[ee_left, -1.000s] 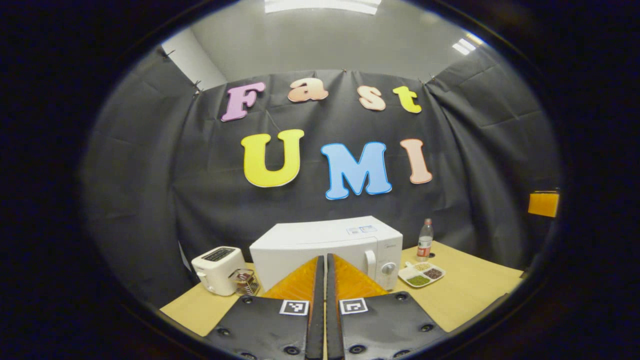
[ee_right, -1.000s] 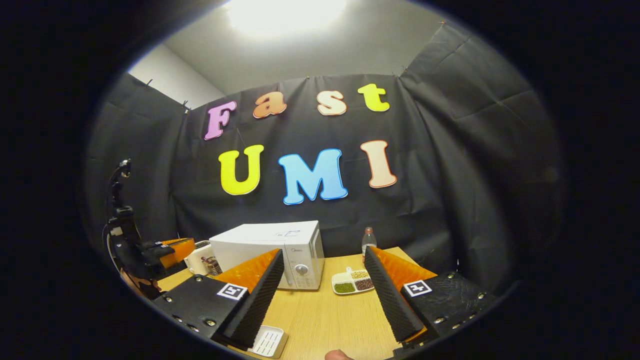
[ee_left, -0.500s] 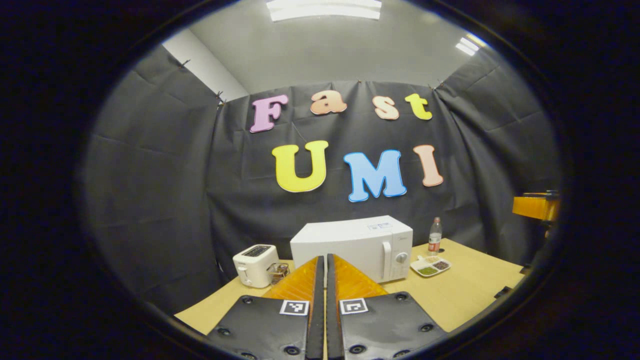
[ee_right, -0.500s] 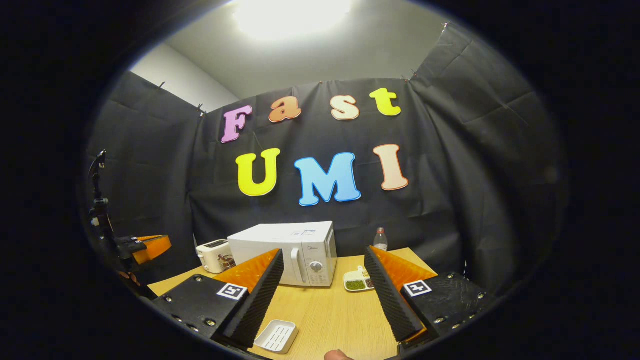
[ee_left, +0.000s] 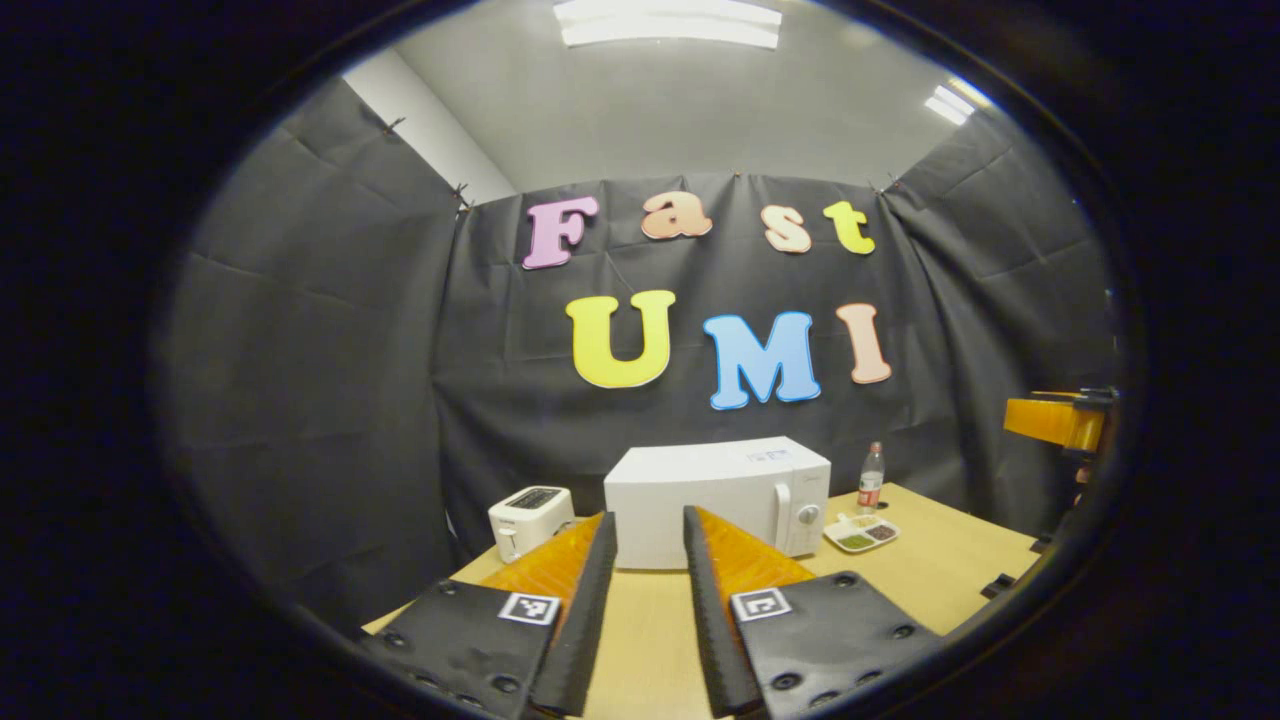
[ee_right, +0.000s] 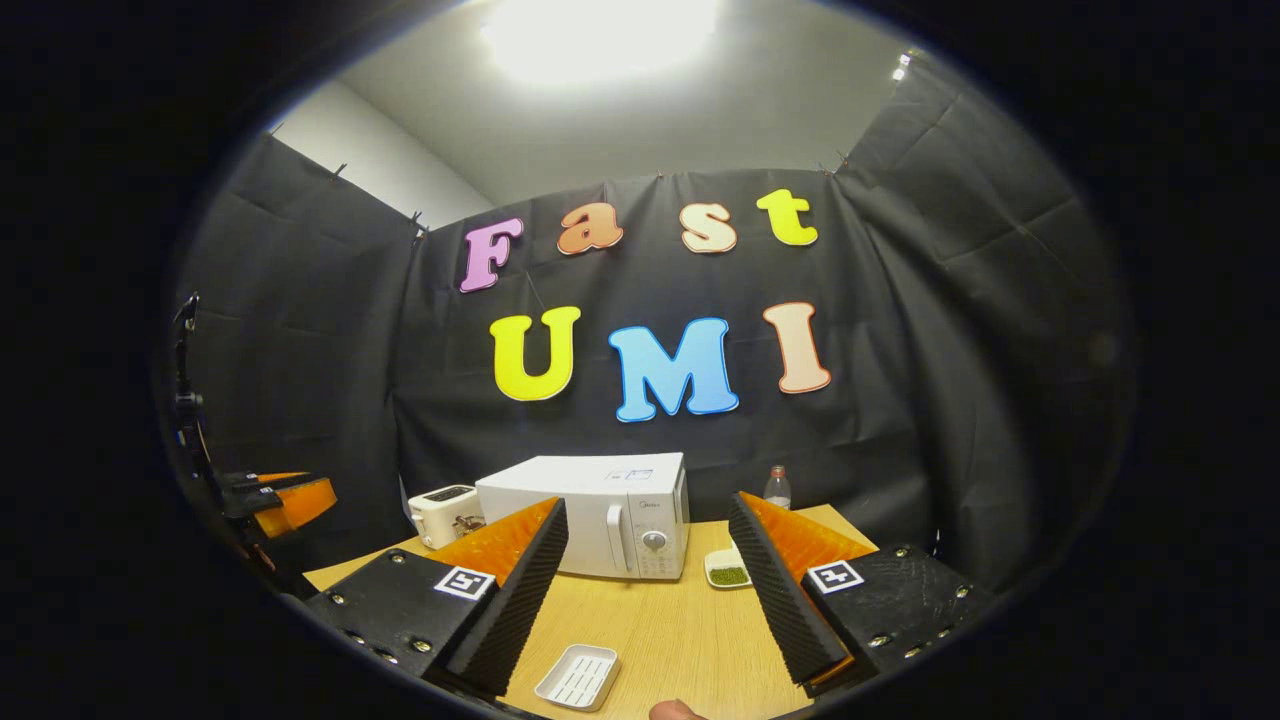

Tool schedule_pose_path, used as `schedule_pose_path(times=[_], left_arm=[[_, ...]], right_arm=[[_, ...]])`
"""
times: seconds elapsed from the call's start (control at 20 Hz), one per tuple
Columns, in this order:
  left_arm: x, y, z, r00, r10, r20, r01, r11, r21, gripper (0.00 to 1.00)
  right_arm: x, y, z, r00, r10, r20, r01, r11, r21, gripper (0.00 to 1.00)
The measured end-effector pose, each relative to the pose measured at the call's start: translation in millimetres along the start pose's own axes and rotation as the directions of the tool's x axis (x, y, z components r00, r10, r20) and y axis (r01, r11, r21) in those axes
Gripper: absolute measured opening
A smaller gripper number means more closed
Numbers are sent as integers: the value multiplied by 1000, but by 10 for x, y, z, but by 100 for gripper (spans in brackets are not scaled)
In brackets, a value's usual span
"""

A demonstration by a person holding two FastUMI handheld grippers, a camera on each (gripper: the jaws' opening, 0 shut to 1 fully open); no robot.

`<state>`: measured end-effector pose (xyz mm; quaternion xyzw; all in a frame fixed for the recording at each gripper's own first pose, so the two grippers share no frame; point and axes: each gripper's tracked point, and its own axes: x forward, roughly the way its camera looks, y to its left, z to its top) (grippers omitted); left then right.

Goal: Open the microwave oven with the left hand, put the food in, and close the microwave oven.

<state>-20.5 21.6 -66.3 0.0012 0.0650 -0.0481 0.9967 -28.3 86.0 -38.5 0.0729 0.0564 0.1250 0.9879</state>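
Observation:
The white microwave (ee_left: pixel 715 490) stands shut at the back of the wooden table (ee_left: pixel 960 570), its handle (ee_left: pixel 780 520) on the right of the door. A divided white food tray (ee_left: pixel 860 533) lies just to its right. My left gripper (ee_left: pixel 648 520) is held open over the near table edge, well short of the microwave, with nothing between its fingers. In the right gripper view the microwave (ee_right: pixel 590 510) and food tray (ee_right: pixel 728 570) lie far ahead; the tray is partly hidden by a finger. My right gripper (ee_right: pixel 648 502) is wide open and empty.
A white toaster (ee_left: pixel 530 510) sits left of the microwave and a plastic bottle (ee_left: pixel 871 478) behind the tray. A small white slotted dish (ee_right: pixel 577 675) lies near the front edge. The left gripper (ee_right: pixel 285 495) shows far left; the right gripper (ee_left: pixel 1055 420) far right.
My left gripper has gone from shut to open. Both views have swung, so the microwave sits farther right and looks smaller. The right gripper has stayed open.

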Motion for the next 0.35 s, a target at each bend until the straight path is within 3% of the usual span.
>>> schedule_pose_path(times=[0.35], left_arm=[[-34,281,15,999,33,16,-33,999,19,100]], right_arm=[[-40,208,39,1000,-12,13,13,999,-45,98]])
